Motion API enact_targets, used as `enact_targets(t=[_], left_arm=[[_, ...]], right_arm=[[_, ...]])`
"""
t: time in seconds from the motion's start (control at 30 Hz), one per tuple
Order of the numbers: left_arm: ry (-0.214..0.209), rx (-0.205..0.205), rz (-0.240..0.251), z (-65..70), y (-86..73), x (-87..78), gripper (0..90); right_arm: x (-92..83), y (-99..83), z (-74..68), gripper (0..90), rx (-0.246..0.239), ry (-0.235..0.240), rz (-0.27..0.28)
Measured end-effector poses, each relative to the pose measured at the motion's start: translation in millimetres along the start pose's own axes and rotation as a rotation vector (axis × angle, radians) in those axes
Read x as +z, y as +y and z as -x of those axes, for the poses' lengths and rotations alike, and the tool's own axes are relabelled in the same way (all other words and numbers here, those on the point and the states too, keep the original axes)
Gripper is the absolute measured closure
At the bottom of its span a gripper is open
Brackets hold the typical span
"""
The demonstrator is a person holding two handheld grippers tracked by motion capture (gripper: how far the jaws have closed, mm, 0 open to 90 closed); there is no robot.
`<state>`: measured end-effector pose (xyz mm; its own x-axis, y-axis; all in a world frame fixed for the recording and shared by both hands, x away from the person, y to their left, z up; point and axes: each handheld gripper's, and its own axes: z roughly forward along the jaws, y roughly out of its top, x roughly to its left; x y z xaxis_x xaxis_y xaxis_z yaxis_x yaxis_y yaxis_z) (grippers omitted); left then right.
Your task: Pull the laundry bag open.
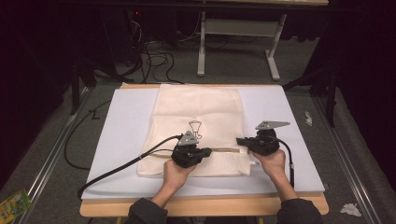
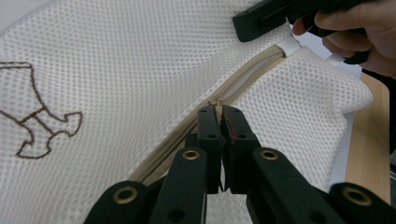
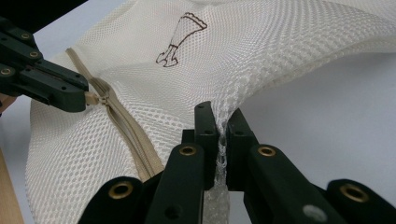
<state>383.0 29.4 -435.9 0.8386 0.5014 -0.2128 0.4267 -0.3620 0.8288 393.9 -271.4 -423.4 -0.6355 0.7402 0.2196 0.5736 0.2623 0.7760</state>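
Cream mesh laundry bag [image 1: 198, 126] lies flat, centre frame, on the white table mat [image 1: 121, 140]. Left gripper [image 2: 219, 112] is clamped on the small zipper pull [image 2: 215, 102], seemingly to draw the beige zipper [image 2: 247, 74] along. Right gripper [image 3: 220, 126] pinches the bag's mesh edge at lower right, likely to hold the fabric taut.

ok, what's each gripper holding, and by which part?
Left gripper is shut on the zipper pull of the mesh laundry bag. Right gripper pinches the bag's mesh at its edge by the zipper's end.

Matt cream mesh-cloth bag [image 1: 201, 126] with beige fabric zip [image 2: 243, 77], on smooth white board [image 1: 126, 135] over wood table [image 1: 205, 206].
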Motion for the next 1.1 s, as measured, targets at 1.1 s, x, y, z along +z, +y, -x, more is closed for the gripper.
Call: enact_targets(t=[1.1], left_arm=[[0.041, 0.002, 0.023, -8.0, -7.8, -24.1, 87.4]], right_arm=[[0.7, -1.1, 0.5, 88.0, -0.006, -0.019, -0.021]])
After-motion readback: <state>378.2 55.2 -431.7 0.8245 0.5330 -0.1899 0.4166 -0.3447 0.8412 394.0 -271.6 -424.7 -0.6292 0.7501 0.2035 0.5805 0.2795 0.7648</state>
